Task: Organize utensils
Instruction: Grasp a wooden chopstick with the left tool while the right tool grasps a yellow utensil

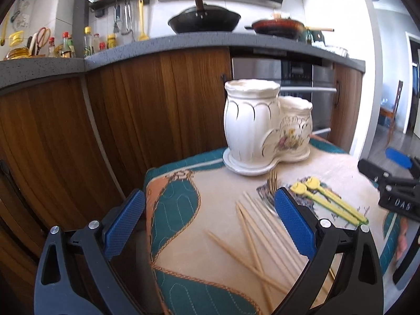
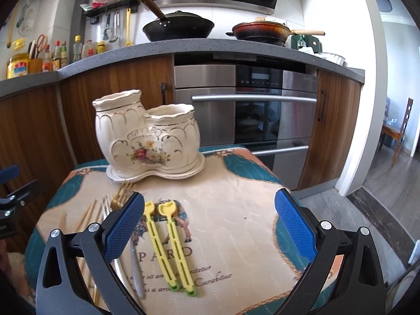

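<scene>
1. Ceramic holder [image 2: 148, 141]: cream with gold trim and a floral decal, two joined compartments, the left one taller. Upright on its matching saucer at the far side of the cloth; both compartments look empty.
2. Two yellow utensils [image 2: 169, 246]: slotted handles, small scoop-like heads pointing toward the holder, green tips at the near end. Flat, side by side, nearly parallel.
3. Forks [image 2: 120, 197]: one gold, one silver, flat just left of the yellow pair, tines toward the holder.
4. Chopsticks [image 1: 258, 239]: light wood, loose, partly crossed pile at the left of the forks.
</scene>
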A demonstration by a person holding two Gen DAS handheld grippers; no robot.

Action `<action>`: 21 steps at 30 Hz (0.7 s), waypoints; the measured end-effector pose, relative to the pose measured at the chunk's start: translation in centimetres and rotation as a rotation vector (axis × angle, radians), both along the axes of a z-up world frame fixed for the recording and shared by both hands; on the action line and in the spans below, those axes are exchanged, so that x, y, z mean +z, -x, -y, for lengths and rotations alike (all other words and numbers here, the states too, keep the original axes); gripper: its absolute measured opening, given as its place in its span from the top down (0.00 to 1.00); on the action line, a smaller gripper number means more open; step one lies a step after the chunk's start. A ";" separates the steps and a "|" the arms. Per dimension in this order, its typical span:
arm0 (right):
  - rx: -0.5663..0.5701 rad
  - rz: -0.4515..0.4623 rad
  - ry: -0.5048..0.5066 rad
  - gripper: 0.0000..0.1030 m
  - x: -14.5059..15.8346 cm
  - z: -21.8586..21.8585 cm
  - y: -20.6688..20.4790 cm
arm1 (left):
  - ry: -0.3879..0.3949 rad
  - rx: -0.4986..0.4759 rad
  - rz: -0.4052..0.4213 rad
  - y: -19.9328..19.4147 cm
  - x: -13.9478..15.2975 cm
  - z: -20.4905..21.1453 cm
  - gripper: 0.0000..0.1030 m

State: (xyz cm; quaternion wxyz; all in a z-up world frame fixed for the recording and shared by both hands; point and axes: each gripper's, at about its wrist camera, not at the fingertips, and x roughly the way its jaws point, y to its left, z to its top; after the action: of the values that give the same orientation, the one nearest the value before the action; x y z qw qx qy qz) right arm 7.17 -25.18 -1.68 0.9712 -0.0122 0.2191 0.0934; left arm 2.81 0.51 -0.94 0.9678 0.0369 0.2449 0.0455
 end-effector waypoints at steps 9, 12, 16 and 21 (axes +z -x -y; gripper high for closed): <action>0.087 -0.121 -0.003 0.04 -0.7 0.5 -0.9 | 0.074 0.008 -0.294 -1.6 -2.7 -1.6 0.05; 0.136 -0.157 -0.008 0.04 -1.3 0.3 -1.1 | 0.058 0.028 -0.351 -1.7 -3.9 -1.6 0.05; 0.141 -0.166 0.022 0.04 -1.6 -0.1 -1.0 | 0.063 0.024 -0.384 -1.7 -4.6 -1.1 0.09; 0.156 -0.164 0.022 0.07 -1.5 -0.2 -0.7 | 0.121 0.002 -0.436 -2.4 -4.9 -0.7 0.38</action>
State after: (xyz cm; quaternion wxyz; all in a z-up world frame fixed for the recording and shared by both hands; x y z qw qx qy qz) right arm 7.86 -24.98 -3.13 0.9396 -0.0324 0.2971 0.1667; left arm 5.18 1.16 -5.83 0.8924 -0.0126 0.4505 0.0228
